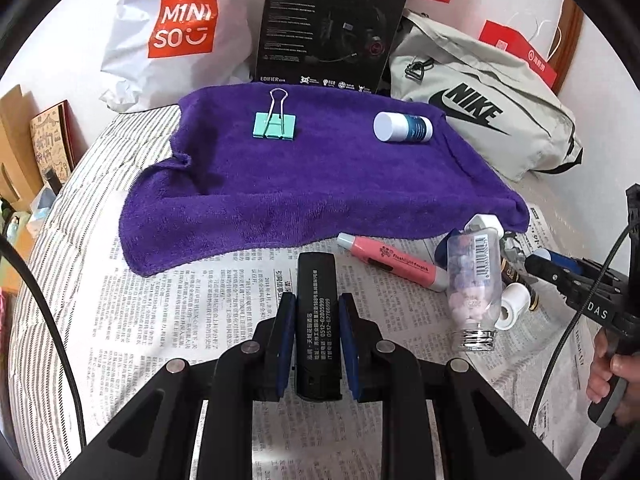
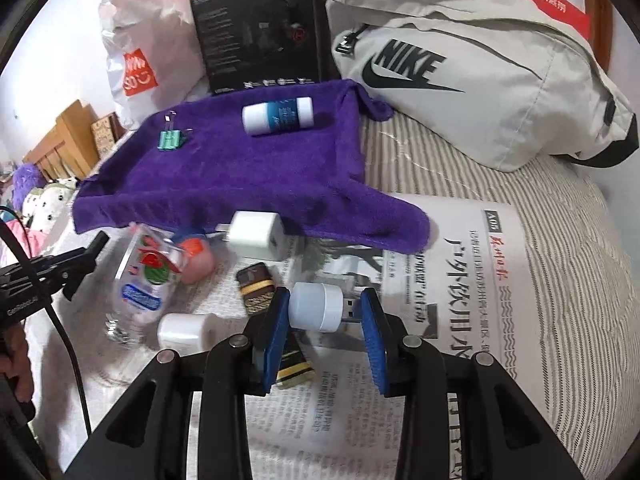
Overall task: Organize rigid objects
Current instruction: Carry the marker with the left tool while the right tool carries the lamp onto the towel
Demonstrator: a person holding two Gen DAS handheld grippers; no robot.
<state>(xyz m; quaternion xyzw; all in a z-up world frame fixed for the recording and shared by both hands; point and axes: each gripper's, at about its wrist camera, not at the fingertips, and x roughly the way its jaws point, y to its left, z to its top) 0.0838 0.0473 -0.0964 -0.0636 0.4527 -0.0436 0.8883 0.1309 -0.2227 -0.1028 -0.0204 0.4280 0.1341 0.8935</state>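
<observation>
A black lighter (image 1: pixel 318 322) sits clamped in the left gripper (image 1: pixel 318 312) over newspaper (image 1: pixel 224 300), just short of the purple towel's (image 1: pixel 304 176) near edge. The right gripper (image 2: pixel 324 308) spans a USB lamp (image 2: pixel 320 307), seemingly gripping it, with bare newspaper rightward.

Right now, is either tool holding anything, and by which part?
The left tool grips a black lighter by its long sides. The right tool holds a small white USB light end to end.
</observation>
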